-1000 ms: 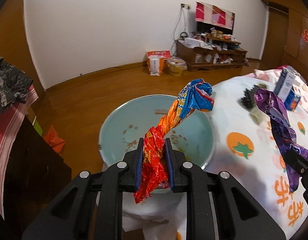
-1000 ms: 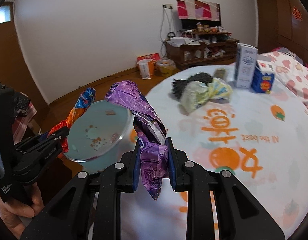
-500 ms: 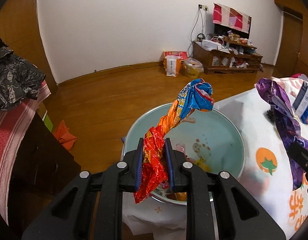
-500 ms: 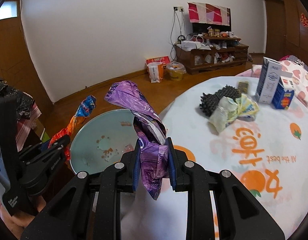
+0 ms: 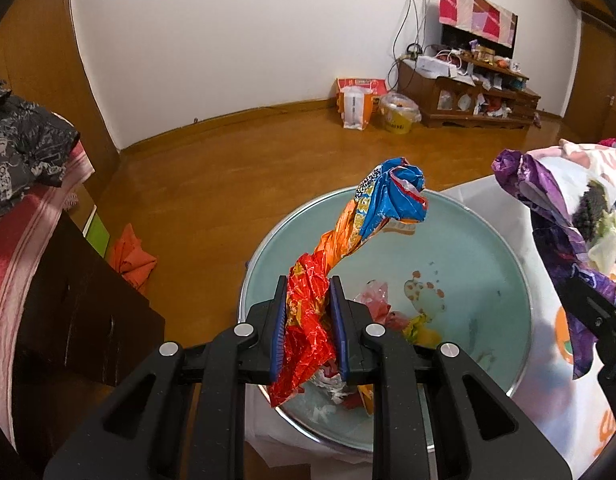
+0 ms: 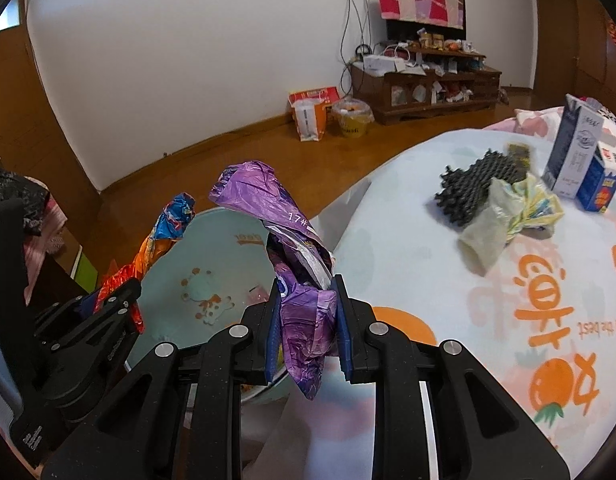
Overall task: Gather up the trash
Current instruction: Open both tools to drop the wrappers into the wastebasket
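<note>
Left wrist view: the left tool (image 5: pixel 309 320) is clamped on a twisted orange, red and blue snack wrapper (image 5: pixel 347 248), its blue pads pressed against the red lower part while the blue crumpled end sticks up above a pale green basin (image 5: pixel 487 248). The basin sits on the wooden floor (image 5: pixel 212 184) just beside the table (image 5: pixel 547 400), which carries a white cloth printed with oranges. A few small scraps of trash (image 5: pixel 391 320) lie in the basin's bottom. At the right edge the right tool appears from the side, holding a purple wrapper (image 5: pixel 547 216). Right wrist view: the right tool (image 6: pixel 306 328) is clamped on that purple wrapper – its crumpled top rises above the pads and a short tail hangs below them – near the table's edge, next to the basin. Farther back on the table lie a dark netted object (image 6: pixel 475 188) touching a pale yellow crumpled bag (image 6: pixel 507 216), and beside them two cartons (image 6: pixel 579 160) stand upright. A low wooden cabinet (image 6: pixel 427 84) stands against the white wall.
</note>
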